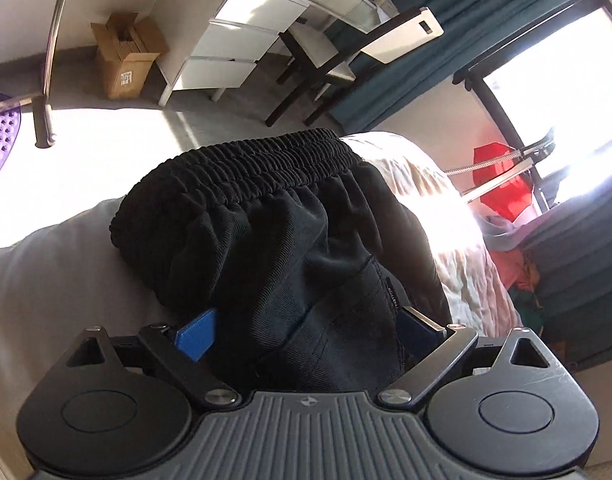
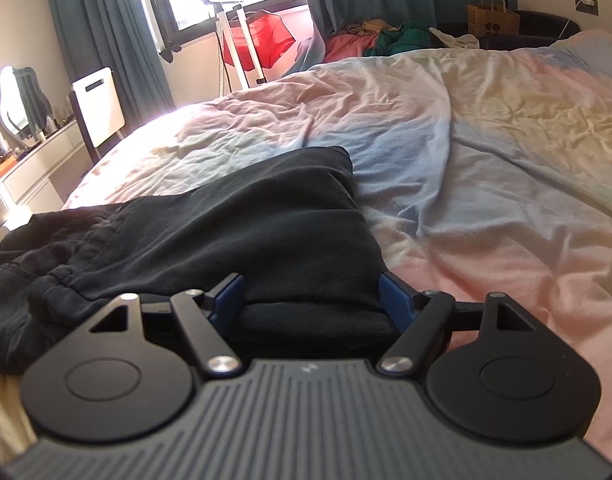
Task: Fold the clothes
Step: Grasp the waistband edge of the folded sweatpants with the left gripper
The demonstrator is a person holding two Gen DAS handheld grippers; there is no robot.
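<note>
Both tongs carry the black trousers (image 2: 234,220). I have the left gripper (image 1: 306,320) clamped on a bunch below the waistband (image 1: 242,172), cloth ahead of the pads off the bed (image 2: 466,160). Right gripper (image 2: 310,296) stands wide around a folded stack; squeeze unclear. Risks: loose stack slides out sideways, thick bunch creeps from left pads, fold lands skewed.

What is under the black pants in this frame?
The black pants lie on the bed's pastel sheet, which shows all around them. The sheet right beneath is covered. Both grippers' fingers bracket the fabric, their lower parts hidden by it.
</note>
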